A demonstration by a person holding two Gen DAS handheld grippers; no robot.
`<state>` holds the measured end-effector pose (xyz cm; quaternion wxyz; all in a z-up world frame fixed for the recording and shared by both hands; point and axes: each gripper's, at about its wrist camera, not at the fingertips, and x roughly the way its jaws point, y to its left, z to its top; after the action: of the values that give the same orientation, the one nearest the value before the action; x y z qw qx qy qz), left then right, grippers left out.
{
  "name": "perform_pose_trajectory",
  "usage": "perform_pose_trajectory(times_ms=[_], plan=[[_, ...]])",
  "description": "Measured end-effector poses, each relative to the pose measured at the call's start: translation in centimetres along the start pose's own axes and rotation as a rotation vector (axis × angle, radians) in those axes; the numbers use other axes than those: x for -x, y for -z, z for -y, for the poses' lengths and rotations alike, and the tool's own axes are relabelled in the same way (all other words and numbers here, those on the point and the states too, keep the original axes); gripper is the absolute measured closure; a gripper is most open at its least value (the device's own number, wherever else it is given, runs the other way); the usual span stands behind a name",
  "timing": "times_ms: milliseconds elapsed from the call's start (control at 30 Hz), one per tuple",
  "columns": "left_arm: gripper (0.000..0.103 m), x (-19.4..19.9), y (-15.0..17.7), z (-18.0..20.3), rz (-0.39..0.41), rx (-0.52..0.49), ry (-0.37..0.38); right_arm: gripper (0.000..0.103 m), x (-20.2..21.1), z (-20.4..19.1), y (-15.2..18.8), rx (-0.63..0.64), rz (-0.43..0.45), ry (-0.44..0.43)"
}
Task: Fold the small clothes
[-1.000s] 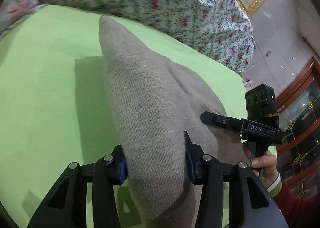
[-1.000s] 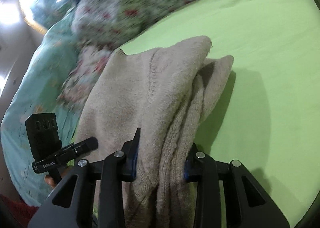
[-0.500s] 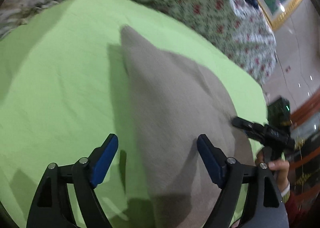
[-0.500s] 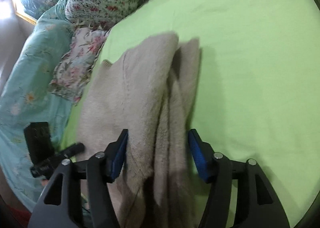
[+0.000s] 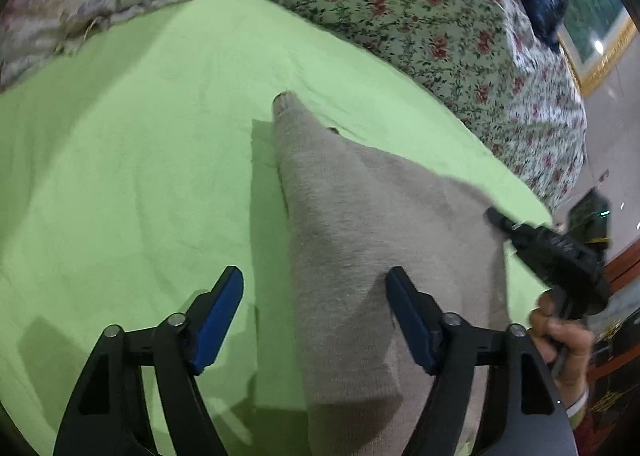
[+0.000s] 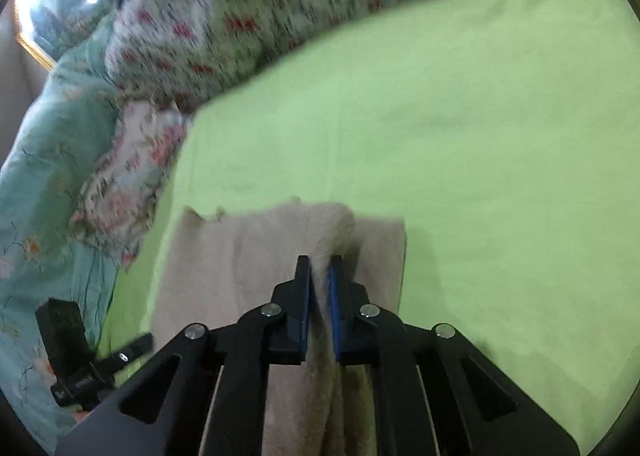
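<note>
A beige knit garment (image 5: 360, 240) lies folded on the green sheet (image 5: 132, 176). My left gripper (image 5: 314, 320) is open above the garment's near left edge, its jaws wide apart and holding nothing. In the right wrist view the same garment (image 6: 240, 256) lies flat, and my right gripper (image 6: 319, 280) is shut on a raised fold of it near its far edge. The right gripper (image 5: 560, 252) also shows at the right of the left wrist view, held by a hand.
A floral quilt (image 5: 420, 8) is heaped along the far side of the bed. A small floral pillow (image 6: 132, 172) and a teal quilt (image 6: 44, 160) lie to the left. A gold-framed picture (image 5: 600, 28) hangs on the wall.
My left gripper let go of the garment, opened wide and drew back. My right gripper opened, then closed on a fold of the garment, which now lies lower and flatter.
</note>
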<state>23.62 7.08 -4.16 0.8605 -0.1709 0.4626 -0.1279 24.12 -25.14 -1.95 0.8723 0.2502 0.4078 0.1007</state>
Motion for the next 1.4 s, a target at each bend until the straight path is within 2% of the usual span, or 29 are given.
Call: perform_pose_trajectory(times_ms=[100, 200, 267, 333, 433, 500, 600, 700, 900, 1033, 1167, 1233, 1267, 1300, 1333, 1367, 1400], plan=[[0.030, -0.9, 0.0, 1.9, -0.005, -0.076, -0.065, 0.095, 1.2, 0.2, 0.3, 0.032, 0.044, 0.065], [0.028, -2.6, 0.0, 3.1, -0.010, -0.131, -0.113, 0.095, -0.9, 1.8, 1.0, -0.001, -0.021, 0.123], [0.028, -3.4, 0.0, 3.2, -0.040, -0.132, -0.134, 0.095, -2.4, 2.6, 1.5, -0.019, -0.065, 0.145], [0.029, -2.6, -0.1, 3.1, -0.036, -0.115, -0.122, 0.094, -2.6, 2.7, 1.7, -0.035, -0.088, 0.133], [0.030, -0.5, 0.7, 3.3, -0.013, -0.138, -0.130, 0.088, -0.1, 2.1, 1.9, -0.059, -0.068, 0.077], [0.030, 1.3, 2.1, 3.4, 0.001, -0.156, -0.119, 0.071, 2.1, 1.4, 2.7, -0.044, -0.048, 0.051], [0.030, 4.1, 4.9, 3.3, 0.025, -0.173, -0.093, 0.061, 5.5, 0.4, 5.1, -0.025, -0.019, 0.034], [0.030, 6.6, 8.4, 3.2, 0.035, -0.182, -0.058, 0.061, 8.2, 0.2, 8.3, -0.034, -0.021, 0.006], [0.030, 8.9, 14.6, 3.0, 0.026, -0.217, -0.022, 0.061, 11.2, 0.3, 14.1, -0.042, -0.044, -0.036], [0.031, 7.6, 16.4, 3.3, 0.000, -0.247, -0.042, 0.061, 10.9, 0.2, 15.7, -0.031, -0.071, -0.046], [0.031, 6.4, 16.6, 3.4, 0.023, -0.251, -0.092, 0.061, 9.7, -0.7, 16.0, 0.007, -0.093, -0.043], [0.037, 5.5, 16.4, 3.5, 0.023, -0.248, -0.130, 0.061, 9.0, -1.1, 16.2, 0.047, -0.102, -0.033], [0.041, 5.0, 16.3, 3.5, 0.018, -0.256, -0.150, 0.061, 8.6, -1.2, 16.2, 0.056, -0.115, -0.029], [0.055, 4.4, 16.4, 3.7, 0.010, -0.263, -0.186, 0.071, 8.1, -1.3, 16.3, 0.061, -0.135, -0.028], [0.062, 4.1, 16.4, 3.6, 0.001, -0.257, -0.197, 0.085, 7.6, -1.4, 16.2, 0.064, -0.154, -0.030], [0.064, 3.9, 16.4, 3.5, -0.006, -0.243, -0.196, 0.097, 7.5, -1.5, 16.1, 0.067, -0.167, -0.026], [0.074, 3.9, 16.4, 3.5, -0.001, -0.238, -0.192, 0.097, 7.8, -1.8, 15.8, 0.081, -0.160, -0.022]])
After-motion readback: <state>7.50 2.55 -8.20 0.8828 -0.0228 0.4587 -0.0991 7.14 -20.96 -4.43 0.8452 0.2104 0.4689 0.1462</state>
